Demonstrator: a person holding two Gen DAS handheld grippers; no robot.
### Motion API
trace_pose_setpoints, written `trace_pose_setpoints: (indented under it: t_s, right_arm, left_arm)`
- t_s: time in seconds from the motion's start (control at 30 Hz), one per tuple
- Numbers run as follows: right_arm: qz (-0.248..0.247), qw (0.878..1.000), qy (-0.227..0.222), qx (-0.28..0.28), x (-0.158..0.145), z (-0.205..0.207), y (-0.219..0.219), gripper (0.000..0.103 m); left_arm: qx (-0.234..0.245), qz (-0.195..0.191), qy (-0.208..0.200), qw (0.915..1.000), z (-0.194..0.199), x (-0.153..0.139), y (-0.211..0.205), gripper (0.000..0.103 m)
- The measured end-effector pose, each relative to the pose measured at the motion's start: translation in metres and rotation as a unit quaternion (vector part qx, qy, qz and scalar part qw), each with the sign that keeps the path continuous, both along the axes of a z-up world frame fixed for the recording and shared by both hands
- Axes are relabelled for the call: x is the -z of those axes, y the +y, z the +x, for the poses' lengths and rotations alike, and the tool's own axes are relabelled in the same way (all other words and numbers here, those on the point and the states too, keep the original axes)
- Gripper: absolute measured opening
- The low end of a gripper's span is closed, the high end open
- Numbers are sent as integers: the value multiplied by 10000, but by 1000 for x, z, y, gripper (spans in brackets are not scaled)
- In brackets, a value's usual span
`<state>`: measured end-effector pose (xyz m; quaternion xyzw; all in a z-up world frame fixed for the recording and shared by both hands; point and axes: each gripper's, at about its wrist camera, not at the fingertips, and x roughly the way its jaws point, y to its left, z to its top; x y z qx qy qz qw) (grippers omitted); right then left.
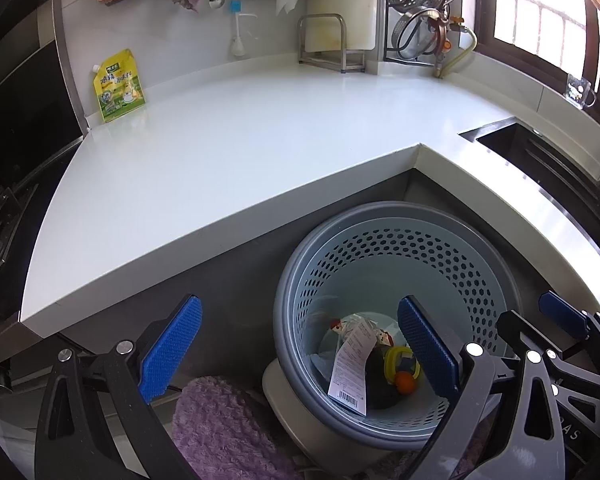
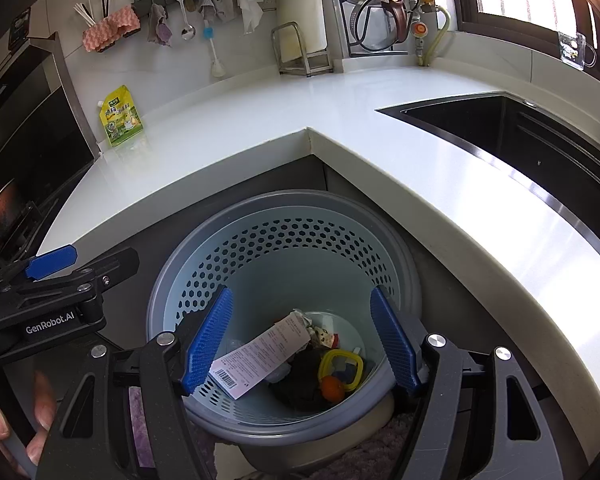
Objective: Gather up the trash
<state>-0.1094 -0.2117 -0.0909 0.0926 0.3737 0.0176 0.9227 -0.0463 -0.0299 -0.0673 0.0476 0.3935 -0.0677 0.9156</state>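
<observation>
Blue-grey bin [image 2: 284, 216] holds receipt [image 2: 256, 354], perhaps wrappers | both tools [image 1: 300, 344] [image 2: 300, 336] wide, empty

Trash-filled bin [image 1: 380, 248] below countertop [image 1: 240, 140]

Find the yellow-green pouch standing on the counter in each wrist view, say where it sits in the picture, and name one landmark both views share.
Left wrist view: the pouch stands at upper left, at the back of the counter by the wall.
Right wrist view: the pouch is again at upper left, against the wall, beside the dark appliance.
Shared landmark: the perforated bin below the counter's inner corner.
</observation>
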Motion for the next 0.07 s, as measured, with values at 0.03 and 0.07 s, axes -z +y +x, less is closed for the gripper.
trace_pose_setpoints:
  t_s: [0.03,0.07]
  right_arm:
    - [0,10000,0,-2,0,0,0,68]
    - [-2,10000,-2,-2,0,0,0,68]
  left_arm:
    - [1,6,1,10000,0,0,0,97]
    - [1,6,3,10000,0,0,0,97]
